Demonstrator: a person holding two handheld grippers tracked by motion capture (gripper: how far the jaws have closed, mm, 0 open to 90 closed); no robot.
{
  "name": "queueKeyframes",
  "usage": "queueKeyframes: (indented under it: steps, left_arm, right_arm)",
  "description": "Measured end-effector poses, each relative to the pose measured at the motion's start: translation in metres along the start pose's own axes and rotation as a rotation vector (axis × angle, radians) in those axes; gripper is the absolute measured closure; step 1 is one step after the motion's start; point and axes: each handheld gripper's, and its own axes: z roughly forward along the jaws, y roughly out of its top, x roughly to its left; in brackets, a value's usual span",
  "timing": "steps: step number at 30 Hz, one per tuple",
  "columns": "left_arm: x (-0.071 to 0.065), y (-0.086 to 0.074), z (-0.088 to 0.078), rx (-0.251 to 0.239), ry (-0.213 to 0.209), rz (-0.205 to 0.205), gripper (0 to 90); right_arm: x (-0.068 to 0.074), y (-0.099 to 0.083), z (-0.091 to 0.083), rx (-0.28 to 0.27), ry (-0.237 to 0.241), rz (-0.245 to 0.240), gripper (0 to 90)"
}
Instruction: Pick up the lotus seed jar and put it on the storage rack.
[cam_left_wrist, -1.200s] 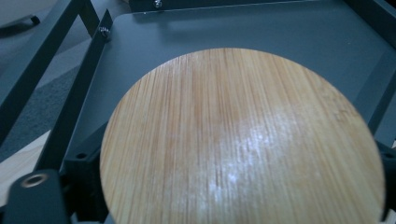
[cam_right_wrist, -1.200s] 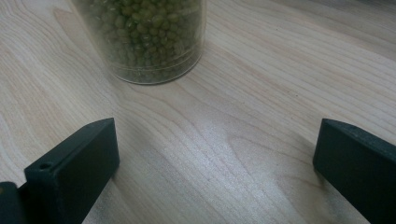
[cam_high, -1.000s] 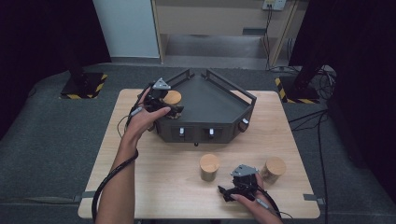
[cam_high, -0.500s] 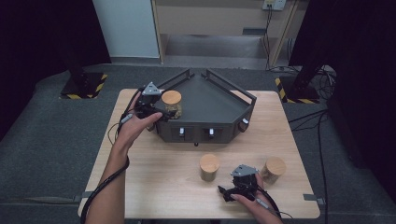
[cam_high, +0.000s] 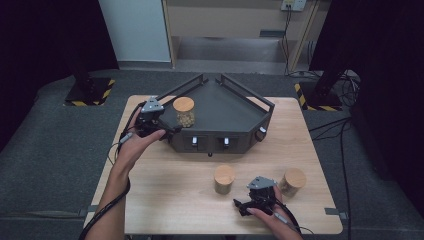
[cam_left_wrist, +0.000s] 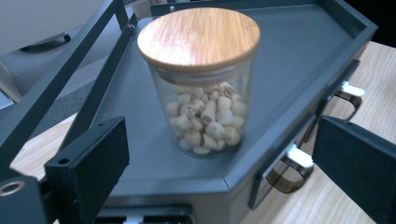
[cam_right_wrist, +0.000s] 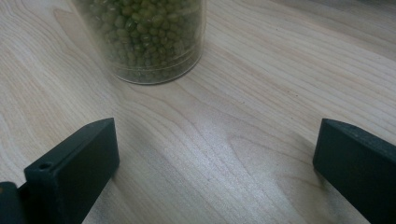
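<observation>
Table (cam_high: 165, 200): light wood top, everything's sitting on this.

Tray (cam_high: 225, 107): big dark angular thing across the far half of the table, low rail round the edge and two drawer fronts with pale pulls facing the person. In the left gripper view (cam_left_wrist: 299, 60) its flat top is right in front of the camera.

Bean jar (cam_high: 183, 112): glass, round wooden lid, pale beans inside, upright on the tray's near-left corner. Super clear in the left gripper view (cam_left_wrist: 201, 93), about half full, standing free with nothing touching it.

Left gripper (cam_high: 167, 129): at the tray's left edge, just beside the bean jar. Jaws spread wide and empty; they've just been opening a bit more, and the jar sits a little way ahead of them, not between the pads.

Right gripper (cam_high: 239, 207): near the front edge of the table, down low, jaws apart with only bare wood between them.

Green jar (cam_high: 224, 179): wooden lid, on the table just ahead of the right gripper. The right gripper view (cam_right_wrist: 144, 37) shows small green beans through the glass.

Third jar (cam_high: 292, 181): same kind of lid, on the table just to the right of the right gripper. Can't make out the contents.
</observation>
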Motion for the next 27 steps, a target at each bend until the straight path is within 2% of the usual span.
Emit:
queueKeyframes:
  steps: [5,9,23,27]
  left_arm:
    - [-0.006,-0.011,-0.008,-0.016,-0.003,-0.011,2.7]
    - [-0.012,-0.021,-0.012,-0.008,-0.009,-0.008,2.6]
    - [-0.024,-0.052,-0.017,-0.018,-0.02,-0.045,2.6]
    - [-0.029,-0.057,-0.018,-0.005,-0.021,-0.041,2.6]
  right_arm:
    - [0.0,0.0,0.0,0.0,0.0,-0.001,0.5]
    - [0.0,0.0,0.0,0.0,0.0,-0.001,0.5]
    - [0.0,0.0,0.0,0.0,0.0,-0.001,0.5]
    - [0.0,0.0,0.0,0.0,-0.001,-0.001,0.5]
